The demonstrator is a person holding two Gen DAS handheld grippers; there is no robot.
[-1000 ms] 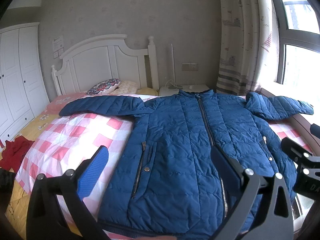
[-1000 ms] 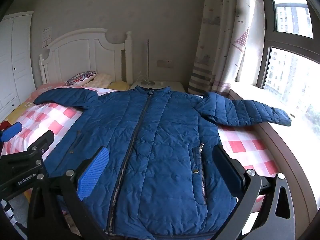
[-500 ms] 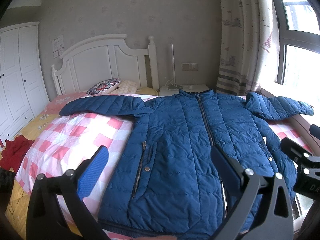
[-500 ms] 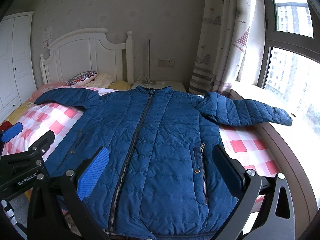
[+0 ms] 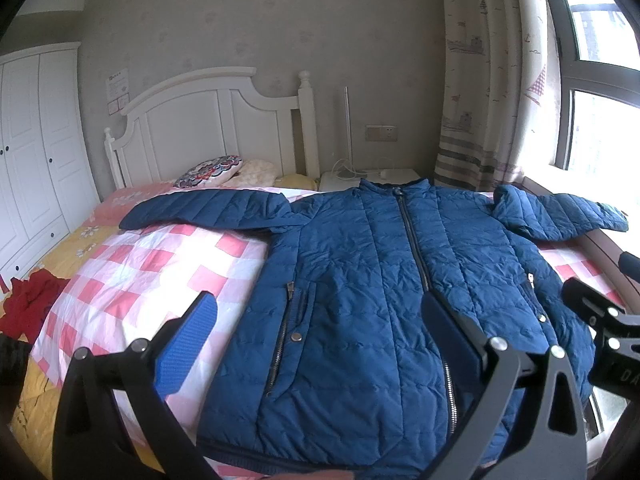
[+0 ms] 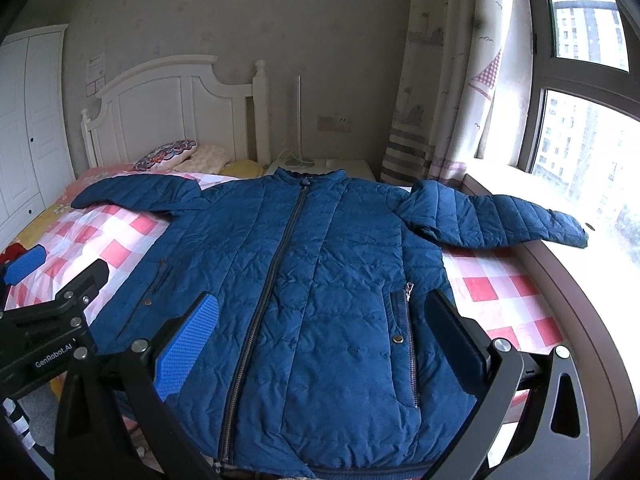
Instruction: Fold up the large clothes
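Your blue quilted jacket lies flat and face up across the pink-checked bedspread, zipped shut, collar toward the far headboard and hem at the near edge of the bed. Its left sleeve stretches out toward the wardrobe side, and its right sleeve reaches onto the window ledge. Your left gripper hovers above the jacket's near left part with its fingers spread wide and nothing between them. Your right gripper hangs over the near right part, just as wide apart and holding nothing. A red garment sits at the far left of the bed
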